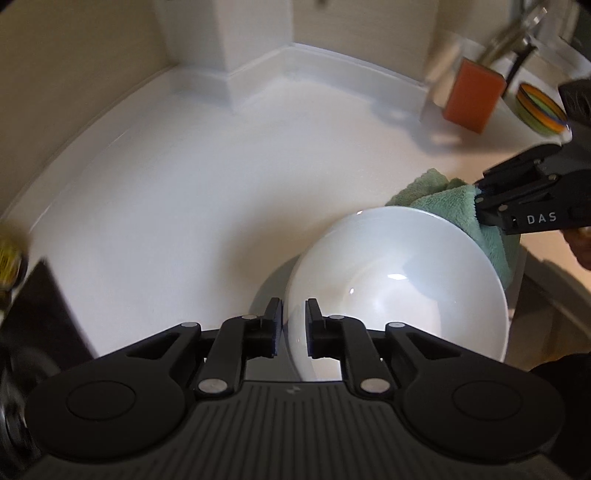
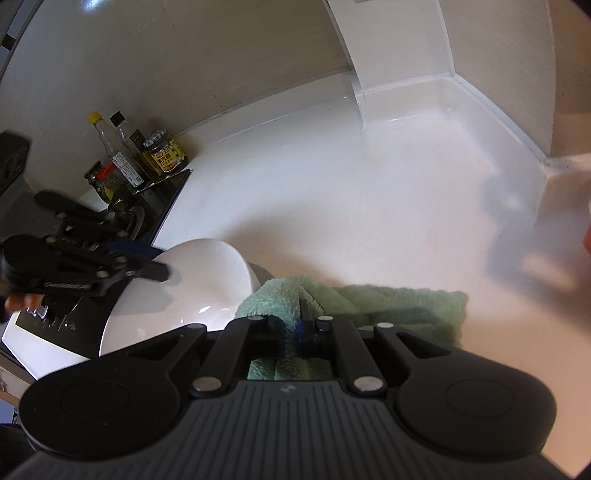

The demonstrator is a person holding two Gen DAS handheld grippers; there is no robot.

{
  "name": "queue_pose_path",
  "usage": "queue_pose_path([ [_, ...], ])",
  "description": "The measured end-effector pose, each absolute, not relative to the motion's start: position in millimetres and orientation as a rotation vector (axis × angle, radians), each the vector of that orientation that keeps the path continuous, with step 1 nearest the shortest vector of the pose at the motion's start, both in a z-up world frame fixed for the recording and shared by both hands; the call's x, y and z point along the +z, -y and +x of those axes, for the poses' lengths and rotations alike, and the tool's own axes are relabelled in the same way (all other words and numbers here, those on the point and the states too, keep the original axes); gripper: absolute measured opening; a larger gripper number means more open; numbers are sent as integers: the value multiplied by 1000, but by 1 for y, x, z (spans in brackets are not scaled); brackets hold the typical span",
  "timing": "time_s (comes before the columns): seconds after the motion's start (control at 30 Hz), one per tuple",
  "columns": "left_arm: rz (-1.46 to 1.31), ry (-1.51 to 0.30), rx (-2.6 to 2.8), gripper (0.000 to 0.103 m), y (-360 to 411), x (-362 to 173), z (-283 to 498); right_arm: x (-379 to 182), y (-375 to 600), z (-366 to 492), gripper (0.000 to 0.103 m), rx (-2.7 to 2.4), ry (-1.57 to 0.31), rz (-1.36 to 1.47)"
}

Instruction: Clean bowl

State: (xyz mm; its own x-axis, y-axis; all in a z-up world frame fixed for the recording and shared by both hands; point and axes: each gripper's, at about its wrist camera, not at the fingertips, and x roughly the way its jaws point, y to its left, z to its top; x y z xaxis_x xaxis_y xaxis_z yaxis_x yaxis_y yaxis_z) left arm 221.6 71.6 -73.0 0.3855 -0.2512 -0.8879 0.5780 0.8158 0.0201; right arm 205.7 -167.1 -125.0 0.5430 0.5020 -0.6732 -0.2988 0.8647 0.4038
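A white bowl [image 1: 388, 280] is tipped up on the white counter [image 1: 184, 184], its hollow facing the left wrist camera. My left gripper [image 1: 294, 314] straddles the near rim, one finger outside the wall and one inside, and holds it. In the right wrist view this gripper [image 2: 155, 262] sits on the bowl's [image 2: 199, 280] left edge. My right gripper [image 2: 291, 317] is shut on a green fluffy cloth [image 2: 388, 302]. From the left wrist view, the right gripper [image 1: 478, 199] presses the cloth [image 1: 443, 206] over the bowl's far right rim.
An orange sponge [image 1: 469, 96], a striped colourful bowl [image 1: 541, 107] and a blurred tap [image 1: 513, 33] stand at the back right. Bottles and jars [image 2: 147, 151] stand by a black hob [image 2: 162, 195] at the left. The counter ends at a wall corner.
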Motion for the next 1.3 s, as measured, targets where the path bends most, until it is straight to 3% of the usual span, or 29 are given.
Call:
queue_pose_path([
  [0.3, 434, -1109, -610, 8, -66, -88, 237, -124, 163, 203, 6, 515, -906, 211],
  [0.53, 590, -1085, -753, 12, -32, -86, 269, -119, 156, 218, 6, 473, -883, 149],
  [0.6, 583, -1080, -715, 16, -29, -83, 269, -118, 158, 219, 6, 466, -879, 165],
  [0.8, 393, -1059, -543, 15, -65, -66, 236, -119, 163, 210, 6, 471, -876, 202],
  [1.0, 387, -1096, -546, 13, -79, -76, 224, -120, 163, 201, 6, 479, -890, 217],
  [1.07, 421, -1095, -565, 9, -76, -79, 230, -120, 163, 201, 6, 490, -899, 208],
  [1.3, 632, -1033, -736, 10, -47, -78, 251, -121, 159, 219, 6, 470, -899, 168],
])
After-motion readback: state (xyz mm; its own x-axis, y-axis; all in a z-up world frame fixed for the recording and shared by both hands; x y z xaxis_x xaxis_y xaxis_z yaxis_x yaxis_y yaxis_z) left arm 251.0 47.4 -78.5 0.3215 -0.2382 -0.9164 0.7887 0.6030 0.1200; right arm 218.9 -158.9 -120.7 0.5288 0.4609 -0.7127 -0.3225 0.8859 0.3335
